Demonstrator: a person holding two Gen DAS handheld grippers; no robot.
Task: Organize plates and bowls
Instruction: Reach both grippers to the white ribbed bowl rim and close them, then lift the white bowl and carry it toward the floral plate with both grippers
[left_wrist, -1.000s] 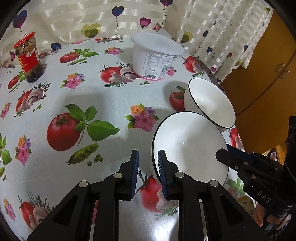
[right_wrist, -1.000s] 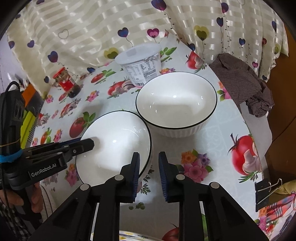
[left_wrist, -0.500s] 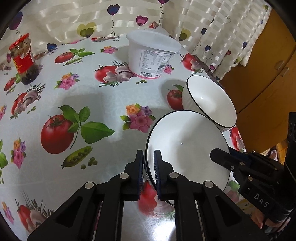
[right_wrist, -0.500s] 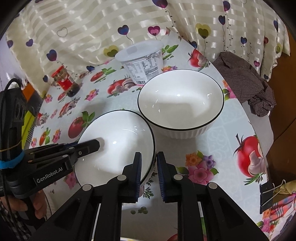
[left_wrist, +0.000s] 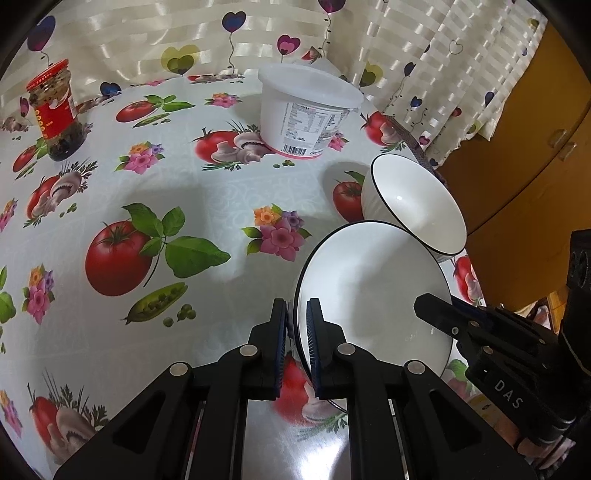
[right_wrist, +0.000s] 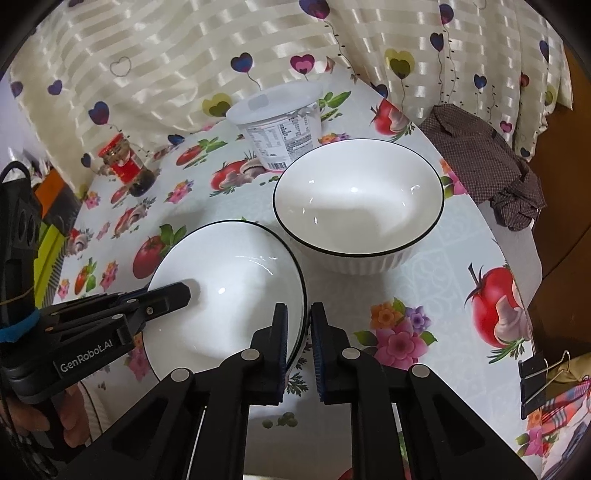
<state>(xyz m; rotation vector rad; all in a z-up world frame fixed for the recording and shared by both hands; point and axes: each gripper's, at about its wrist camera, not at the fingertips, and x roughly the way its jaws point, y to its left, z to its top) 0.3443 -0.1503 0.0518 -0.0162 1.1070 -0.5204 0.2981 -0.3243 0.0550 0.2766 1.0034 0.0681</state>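
The shallow plate (left_wrist: 369, 295) sits on the surface (left_wrist: 184, 192) just beside the deeper bowl (right_wrist: 358, 206). The left gripper (left_wrist: 296, 332) has its jaws clamped on the plate's left rim; the right gripper (right_wrist: 298, 332) has just closed on the opposite rim.

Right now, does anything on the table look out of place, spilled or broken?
Nothing is spilled or broken. The shallow plate and the deep bowl look whole and empty. One oddity: a crumpled brown checked cloth lies at the table edge beside the bowl, and does not belong with dishes.
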